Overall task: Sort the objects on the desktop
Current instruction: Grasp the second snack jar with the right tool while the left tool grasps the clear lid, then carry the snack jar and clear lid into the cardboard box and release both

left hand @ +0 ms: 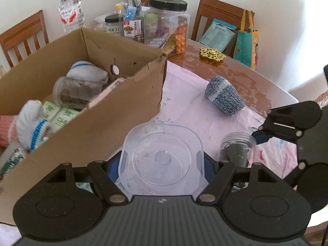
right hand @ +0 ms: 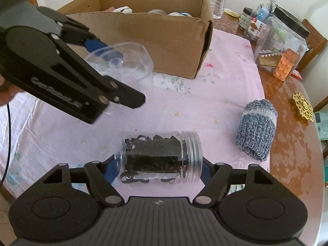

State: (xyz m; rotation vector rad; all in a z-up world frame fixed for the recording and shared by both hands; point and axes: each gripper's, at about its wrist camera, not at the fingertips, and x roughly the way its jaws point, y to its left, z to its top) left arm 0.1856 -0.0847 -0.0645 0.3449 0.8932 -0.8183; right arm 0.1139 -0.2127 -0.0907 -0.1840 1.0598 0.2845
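Right wrist view: my right claw (right hand: 157,164) pinches the jar (right hand: 160,157); my left claw (left hand: 162,162) grips a clear lid (left hand: 162,155) beside the box (left hand: 86,135).

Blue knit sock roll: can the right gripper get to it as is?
Probably not yet. The right gripper is shut on the clear jar. The path to the sock roll across the pink cloth looks free otherwise.

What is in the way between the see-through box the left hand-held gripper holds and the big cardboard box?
Nothing visible blocks it. The left hand-held gripper holds the clear square plastic container right beside the brown cardboard box. Only the box's own near wall rises between them, so the container would probably need lifting over it.
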